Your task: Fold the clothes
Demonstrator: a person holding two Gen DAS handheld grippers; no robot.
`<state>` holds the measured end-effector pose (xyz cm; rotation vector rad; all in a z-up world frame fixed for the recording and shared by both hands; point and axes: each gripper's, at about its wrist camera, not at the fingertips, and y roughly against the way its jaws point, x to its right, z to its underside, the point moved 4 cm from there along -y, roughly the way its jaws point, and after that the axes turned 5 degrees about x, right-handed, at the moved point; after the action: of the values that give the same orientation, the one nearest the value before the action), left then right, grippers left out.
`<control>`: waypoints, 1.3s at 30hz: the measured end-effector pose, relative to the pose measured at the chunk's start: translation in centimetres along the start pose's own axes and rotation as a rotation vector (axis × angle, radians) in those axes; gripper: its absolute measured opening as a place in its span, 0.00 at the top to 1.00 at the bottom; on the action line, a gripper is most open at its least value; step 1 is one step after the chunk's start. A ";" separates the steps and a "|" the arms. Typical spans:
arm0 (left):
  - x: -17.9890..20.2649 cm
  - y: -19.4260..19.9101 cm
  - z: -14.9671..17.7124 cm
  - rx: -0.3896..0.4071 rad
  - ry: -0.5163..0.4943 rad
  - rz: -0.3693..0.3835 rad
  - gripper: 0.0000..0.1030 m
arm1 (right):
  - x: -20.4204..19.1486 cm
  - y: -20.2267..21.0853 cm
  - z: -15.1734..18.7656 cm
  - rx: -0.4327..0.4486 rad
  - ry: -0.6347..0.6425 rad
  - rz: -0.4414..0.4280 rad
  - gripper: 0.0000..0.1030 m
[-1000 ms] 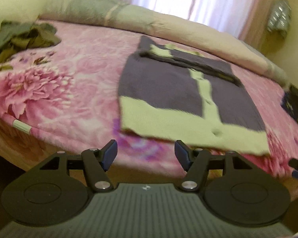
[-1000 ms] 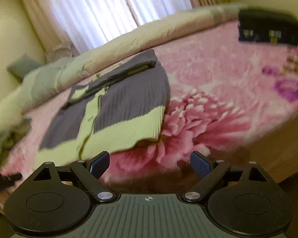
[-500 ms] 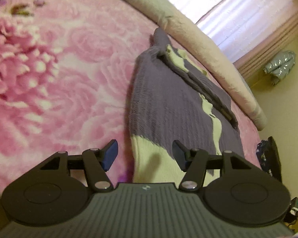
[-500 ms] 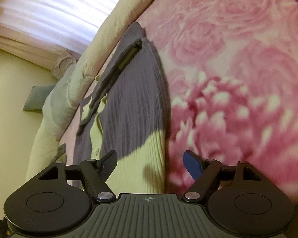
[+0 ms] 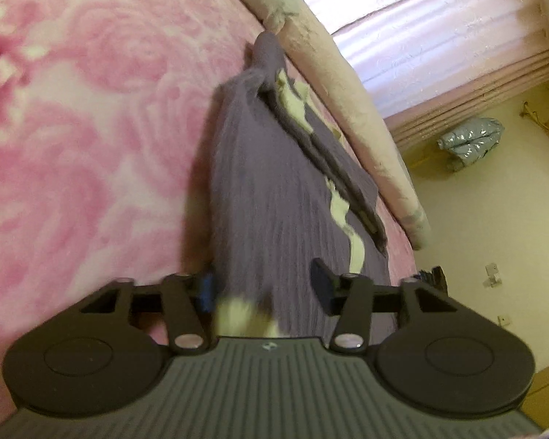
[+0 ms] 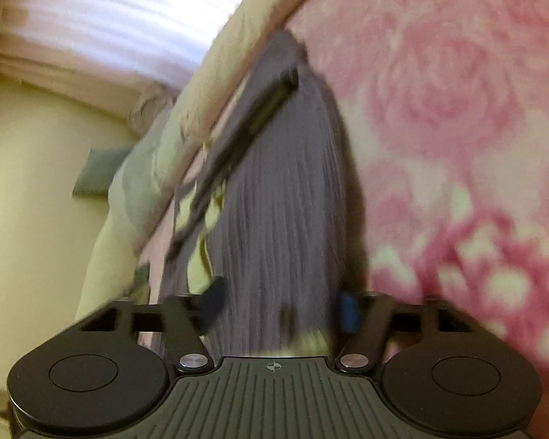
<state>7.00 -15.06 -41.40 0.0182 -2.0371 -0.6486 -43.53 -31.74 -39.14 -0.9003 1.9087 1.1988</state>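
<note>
A grey ribbed cardigan (image 5: 267, 190) with a pale yellow hem and button band lies flat on the pink floral bedspread (image 5: 84, 117), its sleeves folded across the top. My left gripper (image 5: 261, 287) is open, its fingers straddling the cardigan's near left hem corner. My right gripper (image 6: 280, 303) is open too, its fingers straddling the near right hem corner of the cardigan (image 6: 282, 197). The yellow hem lies between the fingers in both wrist views. The right wrist view is blurred.
A rolled pale quilt (image 5: 333, 84) runs along the bed's far edge under the curtained window (image 5: 421, 18). A silver bag (image 5: 470, 141) sits on the floor by the wall. A grey-green cushion (image 6: 99, 177) lies past the bed.
Both grippers have come down from in front of the bed onto the cardigan's near hem corners, and now straddle the fabric. Their fingers stay open.
</note>
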 end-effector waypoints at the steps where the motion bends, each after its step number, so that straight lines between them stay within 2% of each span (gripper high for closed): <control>1: -0.3 0.4 0.3 -0.003 0.003 0.012 0.63 | 0.4 0.3 0.5 -0.019 -0.003 -0.013 0.58; 4: -0.5 1.0 0.9 -0.004 0.003 0.044 0.63 | 1.1 1.0 1.2 -0.052 -0.015 -0.060 0.60; 6: -0.4 0.4 0.6 -0.011 0.010 0.044 0.63 | 1.2 0.7 1.0 -0.057 -0.028 -0.058 0.60; 8: -0.1 -0.4 0.3 -0.023 0.017 0.054 0.66 | 0.9 0.0 0.7 -0.061 -0.034 -0.056 0.60; 9: 0.1 -1.0 0.3 -0.036 0.014 0.059 0.74 | 0.8 -0.3 0.6 -0.062 -0.030 -0.057 0.60; 10: -0.1 -1.3 0.4 -0.043 0.019 0.048 0.83 | 0.8 -0.4 0.6 -0.062 -0.035 -0.043 0.63; 11: -0.3 -1.7 0.5 -0.049 0.024 0.038 0.93 | 0.9 -0.5 0.6 -0.061 -0.040 -0.029 0.78; 13: -0.6 -1.7 0.7 -0.044 0.037 0.038 0.94 | 1.0 -0.6 0.6 -0.060 -0.051 -0.004 0.92; 20: 1.5 1.9 1.3 0.039 -0.054 0.049 0.95 | -0.3 3.1 1.5 0.010 -0.070 -0.060 0.94; 25: 2.8 5.7 3.4 0.055 -0.070 0.076 0.95 | -1.9 6.7 3.4 0.036 -0.048 -0.093 0.94; 31: 1.9 12.7 8.1 0.079 -0.035 0.114 0.95 | -2.6 12.0 8.8 0.031 -0.060 -0.122 0.94; 36: 0.8 17.0 12.7 0.073 0.007 0.093 0.95 | -1.8 16.9 13.4 0.028 -0.114 -0.130 0.94; 39: 0.8 18.9 13.8 0.066 0.005 0.091 0.95 | -1.8 19.1 15.1 0.013 -0.115 -0.124 0.94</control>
<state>0.01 6.94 -37.69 -0.0339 -2.0412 -0.5242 -55.63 -11.09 -34.21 -0.9086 1.7421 1.1383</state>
